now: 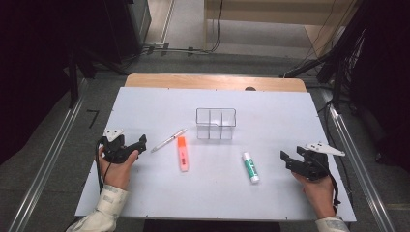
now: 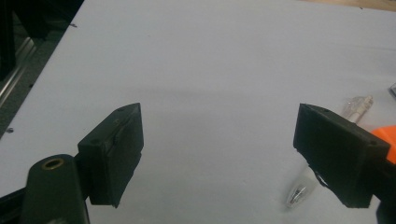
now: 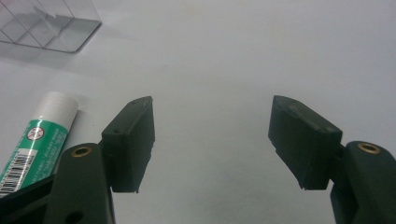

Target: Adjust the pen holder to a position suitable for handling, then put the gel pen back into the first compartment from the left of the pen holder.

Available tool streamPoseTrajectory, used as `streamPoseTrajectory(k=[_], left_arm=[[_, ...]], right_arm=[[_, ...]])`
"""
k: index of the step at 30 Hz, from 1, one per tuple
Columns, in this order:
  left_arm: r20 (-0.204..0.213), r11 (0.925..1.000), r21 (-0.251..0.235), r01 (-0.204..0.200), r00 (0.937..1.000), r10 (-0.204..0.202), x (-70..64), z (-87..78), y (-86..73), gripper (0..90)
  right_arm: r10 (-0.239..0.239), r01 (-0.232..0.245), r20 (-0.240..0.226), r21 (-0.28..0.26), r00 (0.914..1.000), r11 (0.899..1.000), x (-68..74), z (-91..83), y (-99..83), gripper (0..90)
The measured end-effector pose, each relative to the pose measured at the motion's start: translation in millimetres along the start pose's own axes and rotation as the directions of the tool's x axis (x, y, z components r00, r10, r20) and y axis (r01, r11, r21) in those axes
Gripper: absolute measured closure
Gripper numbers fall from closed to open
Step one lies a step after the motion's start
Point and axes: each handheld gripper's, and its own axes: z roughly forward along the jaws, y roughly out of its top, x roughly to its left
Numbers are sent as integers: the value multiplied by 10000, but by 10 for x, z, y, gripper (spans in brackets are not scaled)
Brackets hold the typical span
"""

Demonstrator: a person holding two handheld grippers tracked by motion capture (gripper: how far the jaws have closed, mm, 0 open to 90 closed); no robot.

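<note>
A white surface (image 1: pixel 145 104) stands on grey floor (image 1: pixel 43 164) between dark racks; both grippers' jaws gape, empty

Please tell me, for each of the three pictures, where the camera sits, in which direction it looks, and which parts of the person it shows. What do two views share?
High view: above the person's side, looking forward and down on the table; shows both hands, left tongs and right tongs.
Left gripper view: rides on the left tongs, looking along their open jaws over the table.
Right gripper view: rides on the right tongs, looking along their open jaws.
Shared: the glue stick and clear box also show in the high view.
</note>
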Motion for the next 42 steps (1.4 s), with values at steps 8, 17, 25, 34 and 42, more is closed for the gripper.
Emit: streamPoseTrajectory(k=[8,17,25,34,42], left_arm=[[-78,10000,-35,-17,10000,16,3,-12,-8,168],[-26,10000,-25,-31,10000,31,-10,-18,-13,168],[42,10000,20,-84,10000,84,-20,-16,-33,168],[186,9998,128,-171,9997,169,-33,-12,-46,173],[451,9993,255,-285,9986,273,-63,7,-61,183]], right_arm=[[-11,11,10,50,10000,10000,16,21,5,288],[-42,42,80,32,10000,10000,-1,33,3,229],[-36,36,158,12,9999,10000,-4,40,22,206],[-16,14,253,59,9997,10000,-7,44,29,195],[-28,23,258,177,9997,9998,7,63,33,195]])
